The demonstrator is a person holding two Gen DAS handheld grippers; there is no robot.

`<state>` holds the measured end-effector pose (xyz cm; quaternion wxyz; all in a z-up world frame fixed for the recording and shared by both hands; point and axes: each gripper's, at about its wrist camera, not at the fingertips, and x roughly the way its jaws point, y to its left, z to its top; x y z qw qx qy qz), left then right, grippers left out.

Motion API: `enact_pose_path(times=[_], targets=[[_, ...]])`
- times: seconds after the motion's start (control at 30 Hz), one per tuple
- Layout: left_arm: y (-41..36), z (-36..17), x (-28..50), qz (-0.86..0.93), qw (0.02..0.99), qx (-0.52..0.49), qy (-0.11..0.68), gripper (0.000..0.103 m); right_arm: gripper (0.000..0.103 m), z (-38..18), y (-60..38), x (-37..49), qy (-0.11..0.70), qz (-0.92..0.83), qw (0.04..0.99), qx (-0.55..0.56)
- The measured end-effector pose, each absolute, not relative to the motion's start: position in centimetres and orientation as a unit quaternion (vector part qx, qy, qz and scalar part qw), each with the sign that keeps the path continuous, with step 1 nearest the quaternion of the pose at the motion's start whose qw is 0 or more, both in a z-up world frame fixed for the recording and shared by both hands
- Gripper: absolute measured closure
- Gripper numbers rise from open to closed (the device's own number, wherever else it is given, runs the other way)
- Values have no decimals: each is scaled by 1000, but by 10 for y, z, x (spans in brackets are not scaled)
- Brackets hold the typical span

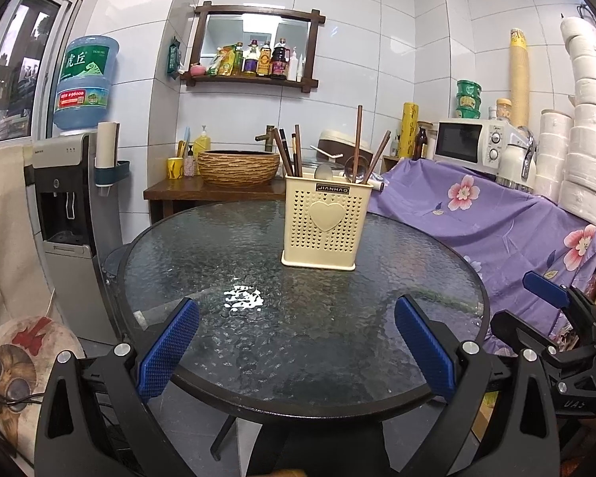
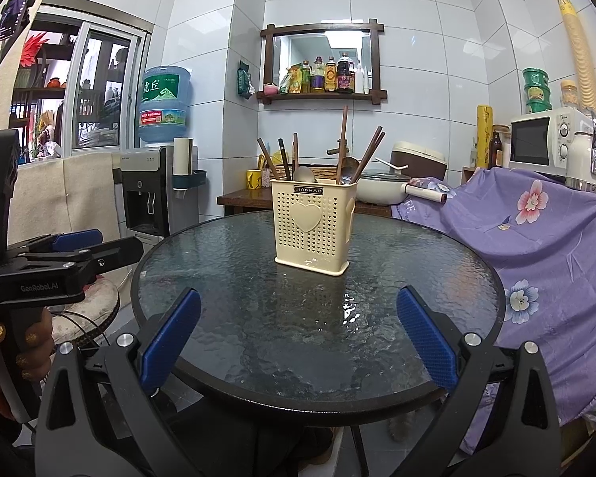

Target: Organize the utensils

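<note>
A cream plastic utensil holder with a heart on its front stands upright on the round glass table, toward the far side. Several dark chopsticks and metal spoons stick out of its top. My left gripper hovers open over the near edge of the table, nothing between its blue pads. My right gripper is open too, also at the near edge and holding nothing. In each view the other gripper shows at the side, right gripper and left gripper.
A purple floral cloth covers furniture right of the table. A water dispenser stands at the left. Behind are a wooden counter with a woven basin, a microwave and a wall shelf of bottles. A hand grips the left tool.
</note>
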<state>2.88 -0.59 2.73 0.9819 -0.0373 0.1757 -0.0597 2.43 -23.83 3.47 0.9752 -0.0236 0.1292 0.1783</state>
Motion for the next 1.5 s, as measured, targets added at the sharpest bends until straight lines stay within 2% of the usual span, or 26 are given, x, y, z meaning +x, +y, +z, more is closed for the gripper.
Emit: enact_pose_path(times=[1.5], targets=[[-6,28,25,-41,984,-31,170,6,6,36,-239,26,132,178,975,-24]])
